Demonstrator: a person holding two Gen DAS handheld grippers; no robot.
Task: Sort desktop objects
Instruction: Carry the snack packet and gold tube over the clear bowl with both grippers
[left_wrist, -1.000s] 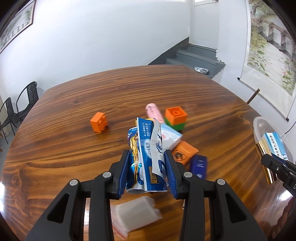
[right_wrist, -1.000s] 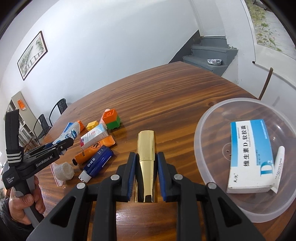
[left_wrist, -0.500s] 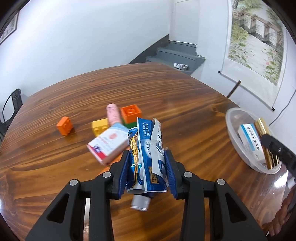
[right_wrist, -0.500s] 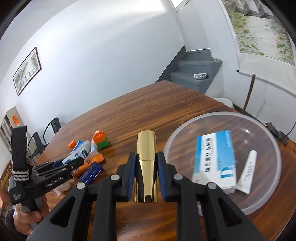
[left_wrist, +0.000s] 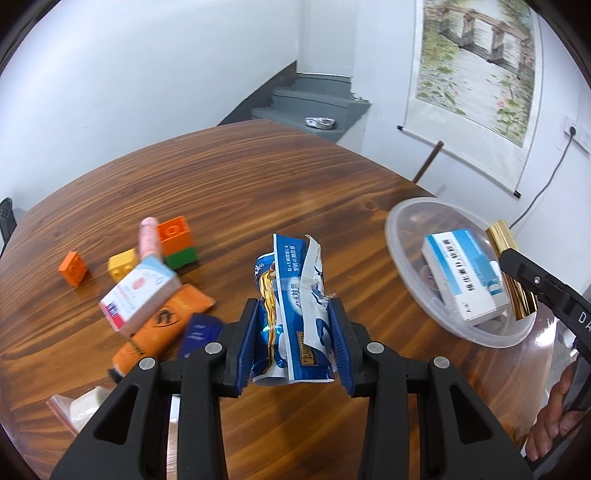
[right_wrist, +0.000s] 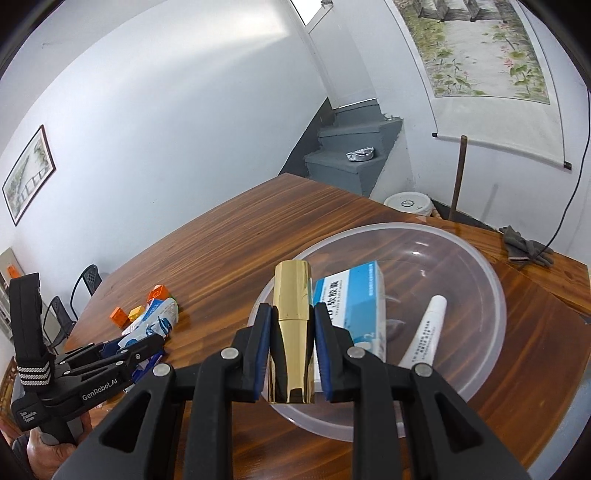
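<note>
The gold tube (right_wrist: 291, 328), clamped in our right gripper (right_wrist: 292, 350), hangs over the near rim of the clear bowl (right_wrist: 491, 280); we judge release comes next. Our left gripper (left_wrist: 293, 343) pinches the blue sachet (left_wrist: 295, 302) above the table (left_wrist: 229, 184), needing carriage bowlward.

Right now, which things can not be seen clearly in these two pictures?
- Dark blue tube, left wrist view: blurred, partly behind the left gripper.
- White item in a clear plastic bag, left wrist view: blurred, gripper covers it.
- Blue-and-white medicine box, right wrist view: shiny gold cylinder hides its left part.
</note>
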